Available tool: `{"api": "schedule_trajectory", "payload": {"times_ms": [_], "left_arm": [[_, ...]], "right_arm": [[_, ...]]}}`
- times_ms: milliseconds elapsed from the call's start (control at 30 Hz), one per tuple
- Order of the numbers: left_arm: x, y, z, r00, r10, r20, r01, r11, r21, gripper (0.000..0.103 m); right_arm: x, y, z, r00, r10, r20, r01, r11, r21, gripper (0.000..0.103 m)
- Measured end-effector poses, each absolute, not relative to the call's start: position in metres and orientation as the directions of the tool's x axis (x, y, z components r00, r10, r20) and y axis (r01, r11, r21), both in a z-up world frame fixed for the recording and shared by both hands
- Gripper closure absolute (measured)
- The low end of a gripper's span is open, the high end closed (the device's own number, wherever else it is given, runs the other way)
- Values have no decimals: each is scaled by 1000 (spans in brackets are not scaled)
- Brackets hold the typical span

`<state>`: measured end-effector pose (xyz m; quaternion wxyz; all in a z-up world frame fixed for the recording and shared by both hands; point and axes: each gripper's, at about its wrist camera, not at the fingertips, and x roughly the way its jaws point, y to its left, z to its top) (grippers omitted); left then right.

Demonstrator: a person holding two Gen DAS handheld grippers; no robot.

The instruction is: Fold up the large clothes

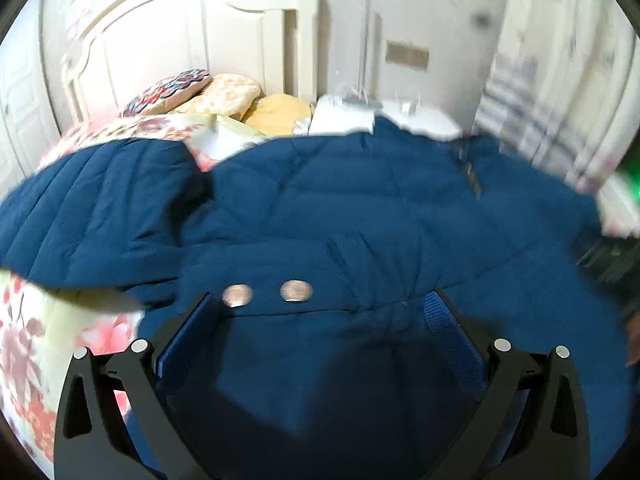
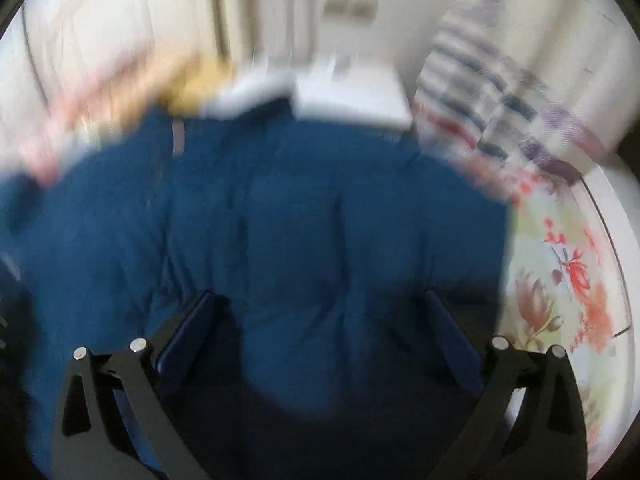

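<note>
On floral bedsheet [image 1: 24, 344]: blue quilted jacket [image 1: 340, 208] spread flat. L gripper [image 1: 320, 304] & R gripper [image 2: 320, 300] over it, jaws spread, nothing pinched.

1. A floral bedspread [image 1: 24, 344] in cream, pink and red covers the bed; it shows again at the right edge of the right wrist view [image 2: 560, 280].
2. A cream headboard [image 1: 192, 32] stands against the wall.
3. Three pillows lie at its foot: a patterned dark one [image 1: 168, 90], a pale orange-checked one [image 1: 226, 94], and a plain yellow one [image 1: 276, 114].
4. A white nightstand [image 1: 400, 114] sits beside the bed.
5. A striped cloth [image 2: 480, 92] hangs at the right, blurred.
</note>
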<state>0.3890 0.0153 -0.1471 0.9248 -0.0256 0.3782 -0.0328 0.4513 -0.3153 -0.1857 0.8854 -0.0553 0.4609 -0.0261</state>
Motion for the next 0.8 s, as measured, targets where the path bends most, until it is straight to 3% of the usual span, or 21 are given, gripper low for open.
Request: {"api": "schedule_trajectory", "payload": {"times_ms": [67,133,300,367,467,533,567,600,633,667,733,800], "left_arm": [[380,47,-132,735,-97,-671,-1,990,-144,4],[371,93,-123,754,-103,-648,-71,969,-237,4],[347,271,-135,802,-50,-595,-364,748,-555,4],[333,331,-141,854,-31,-520,-392,619,-680,4],[331,398,-142,866,35,-499,-444,513,-735,4],[344,427,-146,869,12,-495,-442,468,-765,9],[351,434,-146,866,12,-500,-447,467,-763,23],[359,439,-146,866,2,-499,-439,479,-760,47],[365,442,-147,865,-10,-503,-435,486,-758,58],[369,444,-149,859,-4,-513,-447,485,-752,82],[364,432,-140,879,32,-475,-428,490,-759,91],[351,384,-101,918,92,-386,-354,631,-690,95]], "right_arm": [[447,-323,-178,545,-112,-831,64,994,-93,3],[426,-321,-152,613,-99,-784,101,994,-46,3],[374,-281,-118,730,3,-684,-17,1000,-14,3],[366,-267,-123,744,5,-669,-48,998,-46,3],[368,-249,-150,734,25,-679,-96,993,-67,3],[373,-242,-168,704,20,-710,-103,992,-74,3],[371,-236,-171,694,16,-720,-105,991,-80,3],[372,-236,-175,688,14,-725,-105,991,-79,3],[372,-239,-174,693,25,-720,-104,992,-66,3],[369,-244,-170,711,41,-702,-98,994,-41,3],[363,-253,-165,743,56,-667,-68,998,8,3],[354,-270,-155,792,54,-608,-13,997,72,3]]}}
